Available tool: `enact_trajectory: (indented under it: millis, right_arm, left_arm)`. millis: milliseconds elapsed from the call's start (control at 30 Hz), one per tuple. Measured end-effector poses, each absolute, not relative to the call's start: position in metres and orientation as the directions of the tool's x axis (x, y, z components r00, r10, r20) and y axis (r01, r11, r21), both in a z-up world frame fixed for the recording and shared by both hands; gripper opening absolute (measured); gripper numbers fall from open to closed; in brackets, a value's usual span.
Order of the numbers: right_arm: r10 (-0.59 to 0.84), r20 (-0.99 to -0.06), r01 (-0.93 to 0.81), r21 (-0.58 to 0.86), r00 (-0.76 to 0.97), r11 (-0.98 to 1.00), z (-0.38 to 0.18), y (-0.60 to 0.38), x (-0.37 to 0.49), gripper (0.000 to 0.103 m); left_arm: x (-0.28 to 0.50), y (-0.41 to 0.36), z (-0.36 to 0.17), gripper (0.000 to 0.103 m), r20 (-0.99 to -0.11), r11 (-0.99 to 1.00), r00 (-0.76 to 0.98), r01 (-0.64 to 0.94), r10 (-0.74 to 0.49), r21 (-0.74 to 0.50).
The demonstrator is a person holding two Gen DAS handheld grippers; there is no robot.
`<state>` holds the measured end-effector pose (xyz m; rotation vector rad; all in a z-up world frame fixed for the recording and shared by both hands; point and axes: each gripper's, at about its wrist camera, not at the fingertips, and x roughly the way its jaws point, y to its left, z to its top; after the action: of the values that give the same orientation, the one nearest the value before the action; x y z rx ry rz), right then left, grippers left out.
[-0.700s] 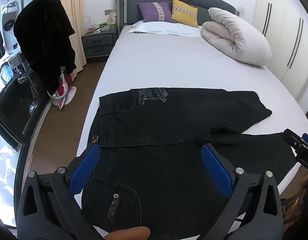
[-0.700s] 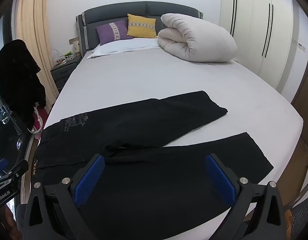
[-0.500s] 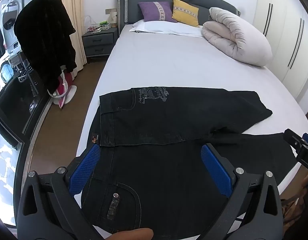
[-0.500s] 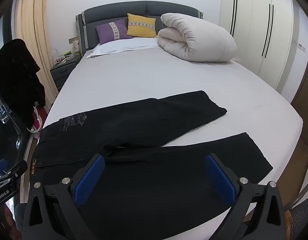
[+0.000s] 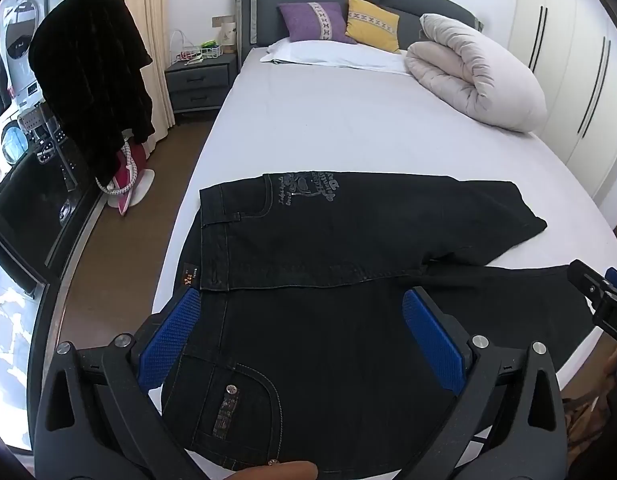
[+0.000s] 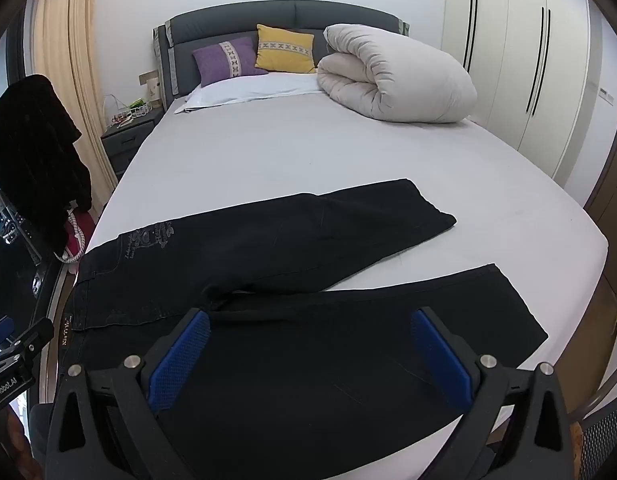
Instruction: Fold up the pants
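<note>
Black jeans [image 5: 328, 248] lie flat across the near part of the white bed [image 5: 348, 132], waistband at the left, both legs spread apart and running right. They also show in the right wrist view [image 6: 308, 248]. My left gripper [image 5: 304, 312] is open and empty, hovering above the near waist and back pocket. My right gripper [image 6: 312, 328] is open and empty, above the near leg close to the crotch. The near leg's hem [image 6: 516, 304] reaches the bed's right edge.
A rolled duvet [image 5: 476, 76] and purple and yellow pillows [image 5: 336, 22] sit at the bed's head. A nightstand [image 5: 196, 80] and a dark garment on a stand [image 5: 92, 80] are left of the bed. Wardrobe doors [image 6: 528, 60] line the right wall.
Both grippers have drifted very slightly; the jeans have not moved and both grippers stay open.
</note>
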<state>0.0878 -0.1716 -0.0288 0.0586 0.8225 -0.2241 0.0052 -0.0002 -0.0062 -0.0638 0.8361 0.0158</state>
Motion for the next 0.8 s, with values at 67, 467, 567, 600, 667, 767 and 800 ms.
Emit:
enact_trajectory:
  millis: [67, 467, 567, 600, 667, 767, 800]
  right_arm:
    - [-0.175, -0.732, 0.218, -0.037, 0.658, 0.975, -0.029, -0.172, 0.087, 0.103]
    - [-0.177, -0.733, 0.220, -0.038, 0.657, 0.975, -0.030, -0.171, 0.086, 0.103]
    - [-0.175, -0.734, 0.219, -0.037, 0.656, 0.975, -0.031, -0.170, 0.085, 0.103]
    - [-0.177, -0.734, 0.220, -0.038, 0.656, 0.975, -0.031, -0.170, 0.086, 0.103]
    - [-0.176, -0.734, 0.219, -0.038, 0.656, 0.975, -0.031, -0.171, 0.086, 0.103]
    - [-0.174, -0.735, 0.219, -0.036, 0.656, 0.975, -0.033, -0.170, 0.084, 0.103]
    - [-0.175, -0.735, 0.219, -0.037, 0.655, 0.975, -0.033, -0.170, 0.084, 0.103]
  left_arm:
    - [0.008, 0.005, -0.011, 0.103, -0.747, 0.997, 0.664, -0.042, -0.017, -0.059]
    - [0.004, 0.003, -0.025, 0.103, -0.750, 0.997, 0.661, -0.057, -0.002, -0.054]
    - [0.004, 0.003, -0.028, 0.103, -0.751, 0.997, 0.660, -0.060, 0.000, -0.053]
    - [0.003, 0.003, -0.022, 0.103, -0.751, 0.997, 0.660, -0.059, 0.000, -0.052]
    - [0.003, 0.003, -0.023, 0.103, -0.752, 0.997, 0.659, -0.061, 0.001, -0.052]
    - [0.005, 0.004, -0.024, 0.103, -0.753, 0.997, 0.658, -0.062, 0.001, -0.053]
    - [0.005, 0.004, -0.024, 0.103, -0.753, 0.997, 0.658, -0.063, 0.001, -0.053]
